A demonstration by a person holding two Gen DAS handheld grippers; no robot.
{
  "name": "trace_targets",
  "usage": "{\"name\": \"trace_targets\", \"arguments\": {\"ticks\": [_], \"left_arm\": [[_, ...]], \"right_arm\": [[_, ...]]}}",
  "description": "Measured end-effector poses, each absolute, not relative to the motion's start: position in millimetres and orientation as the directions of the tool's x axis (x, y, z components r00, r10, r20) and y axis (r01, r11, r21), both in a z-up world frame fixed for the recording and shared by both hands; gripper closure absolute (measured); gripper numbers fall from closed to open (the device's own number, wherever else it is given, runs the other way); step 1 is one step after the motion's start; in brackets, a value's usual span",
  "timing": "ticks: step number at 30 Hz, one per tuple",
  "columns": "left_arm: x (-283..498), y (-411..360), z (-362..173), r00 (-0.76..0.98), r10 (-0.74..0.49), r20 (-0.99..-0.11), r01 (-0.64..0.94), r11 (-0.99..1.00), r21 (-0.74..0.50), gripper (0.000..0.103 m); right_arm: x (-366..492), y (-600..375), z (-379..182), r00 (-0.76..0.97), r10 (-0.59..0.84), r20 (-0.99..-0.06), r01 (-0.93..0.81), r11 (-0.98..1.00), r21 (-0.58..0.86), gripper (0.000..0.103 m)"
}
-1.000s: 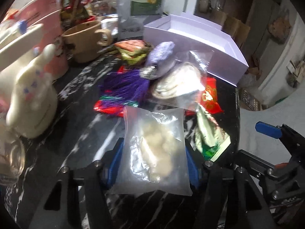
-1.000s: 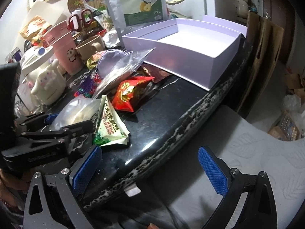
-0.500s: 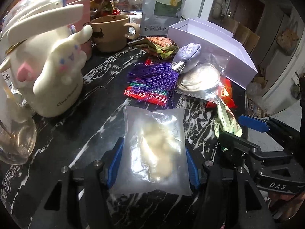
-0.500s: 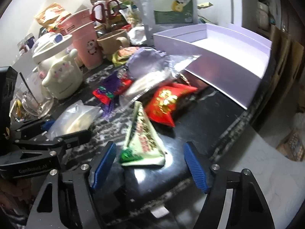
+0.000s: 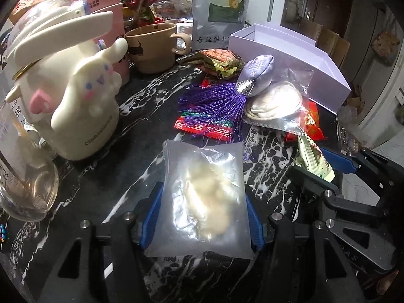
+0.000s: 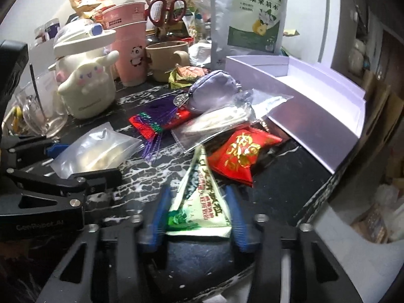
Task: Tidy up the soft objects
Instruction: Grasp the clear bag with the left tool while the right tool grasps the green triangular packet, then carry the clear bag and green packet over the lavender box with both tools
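The left gripper (image 5: pixel 200 217) has its jaws clamped on a clear plastic bag of pale stuffing (image 5: pixel 204 197), while the right gripper (image 6: pixel 199 217), jaws just closing, hugs a green-and-white triangular foil packet (image 6: pixel 202 199) on the black marbled worktop (image 5: pixel 141 131).

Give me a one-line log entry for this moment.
left claw: shut on clear bag | right claw: just closing around green packet | lavender box: empty
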State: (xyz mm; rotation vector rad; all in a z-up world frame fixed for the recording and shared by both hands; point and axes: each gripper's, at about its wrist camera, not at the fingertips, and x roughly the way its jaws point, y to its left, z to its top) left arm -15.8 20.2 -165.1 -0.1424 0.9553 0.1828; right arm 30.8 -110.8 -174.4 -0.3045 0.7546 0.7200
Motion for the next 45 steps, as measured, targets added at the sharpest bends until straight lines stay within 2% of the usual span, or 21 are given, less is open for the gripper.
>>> {"name": "trace_targets", "arguments": {"ticks": [4,8,11,18,28,45], "left_arm": [[-16,20,-165,0.560,0.098,-0.822,-0.225,0.974,-0.036,0.045],[-18,19,-164,0.564,0.073,-0.822,-0.203,0.978,-0.052,0.045],[-22,14,-160,0.575,0.061,-0.816,-0.195,0.979,-0.064,0.046],[-29,3,-150,0.595,0.056,-0.802,-0.177,0.982,-0.062,0.046],[-24,-26,-145,0.607,-0.002,-0.795,-0.114,0.990,-0.089,0.046],[-6,-108,-119,0.636,-0.127,-0.761,0.085,0.992,-0.094,0.046]], "right_arm": [[31,-111,-174,0.508,0.489,-0.709,-0.695,0.719,-0.002,0.066],[30,-116,-173,0.467,0.536,-0.703,-0.710,0.702,0.063,0.070],[29,-123,-171,0.402,0.595,-0.696,-0.726,0.670,0.154,0.071],[24,-136,-169,0.384,0.598,-0.703,-0.712,0.677,0.187,0.071],[16,-170,-156,0.432,0.592,-0.681,-0.676,0.712,0.190,0.071],[9,-248,-134,0.517,0.551,-0.654,-0.557,0.798,0.232,0.071]]}}
